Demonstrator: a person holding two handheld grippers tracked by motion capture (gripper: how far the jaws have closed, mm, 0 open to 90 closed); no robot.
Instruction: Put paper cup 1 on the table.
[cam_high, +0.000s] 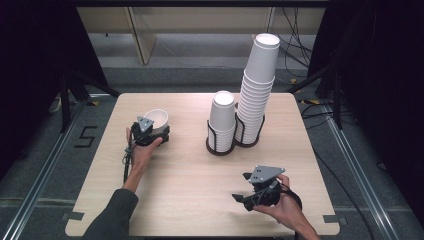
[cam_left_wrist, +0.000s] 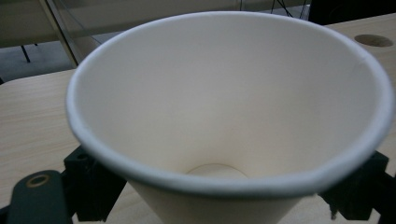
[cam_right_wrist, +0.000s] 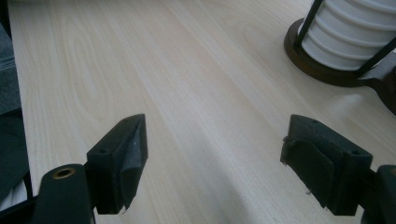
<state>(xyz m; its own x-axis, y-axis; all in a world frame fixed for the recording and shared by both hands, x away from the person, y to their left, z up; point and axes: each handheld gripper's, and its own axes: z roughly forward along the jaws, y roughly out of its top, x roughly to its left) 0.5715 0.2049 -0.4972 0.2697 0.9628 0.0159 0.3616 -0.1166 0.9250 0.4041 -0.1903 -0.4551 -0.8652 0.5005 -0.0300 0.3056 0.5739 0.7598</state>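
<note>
A single white paper cup (cam_high: 159, 118) sits at the table's left, mouth up and tipped toward my left gripper (cam_high: 156, 132). In the left gripper view I look straight into the cup (cam_left_wrist: 224, 93); the black jaws press against its lower sides and its near rim is flattened. A hand holds that gripper from below. My right gripper (cam_high: 241, 186) rests near the front right of the table, pointing left, jaws wide apart. In the right gripper view the right gripper (cam_right_wrist: 212, 154) has only bare wood between its pads.
Two stacks of upside-down white cups stand in black wire holders at the table's back centre: a short stack (cam_high: 222, 120) and a tall leaning stack (cam_high: 257, 85). One holder base (cam_right_wrist: 327, 51) lies ahead and to the right of the right gripper. Light wooden table (cam_high: 200, 175).
</note>
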